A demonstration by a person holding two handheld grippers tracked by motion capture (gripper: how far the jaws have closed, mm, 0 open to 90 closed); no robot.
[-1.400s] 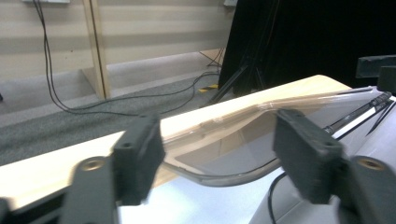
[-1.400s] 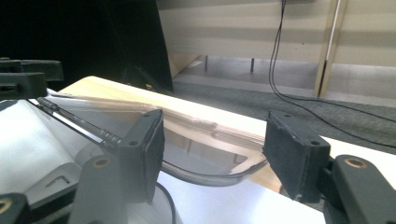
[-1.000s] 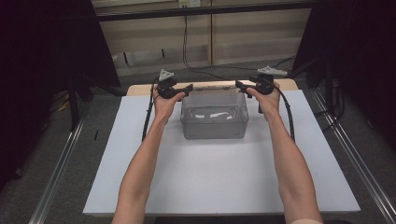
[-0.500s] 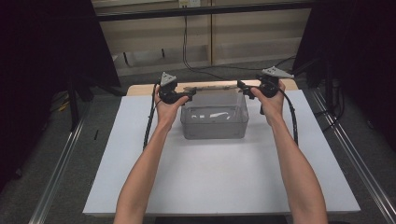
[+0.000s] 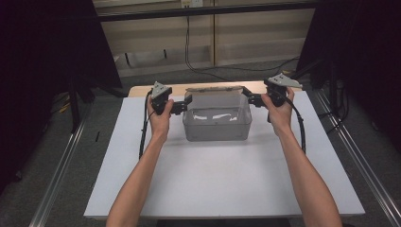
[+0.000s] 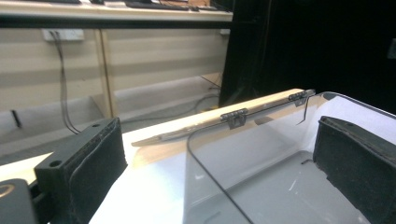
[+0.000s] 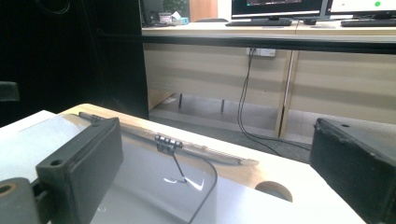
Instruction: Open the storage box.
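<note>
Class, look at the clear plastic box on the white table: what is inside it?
The box looks empty: its grey floor shows through the walls, with only bright glints. The lid is open behind it, so nothing covers the inside.

Clear bin (image 5: 217, 124) sits on table (image 5: 222, 184), far-centre. Lid (image 5: 213, 89) behind it, hinged at rear rim. L gripper (image 5: 183, 105) at bin's left wall, R gripper (image 5: 249, 98) at right.

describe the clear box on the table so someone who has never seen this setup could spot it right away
Start at the white table and look to the middle of its far edge, between the left gripper and the right gripper. There sits the clear box, its hinged lid folded back. It is the one see-through thing there.
</note>
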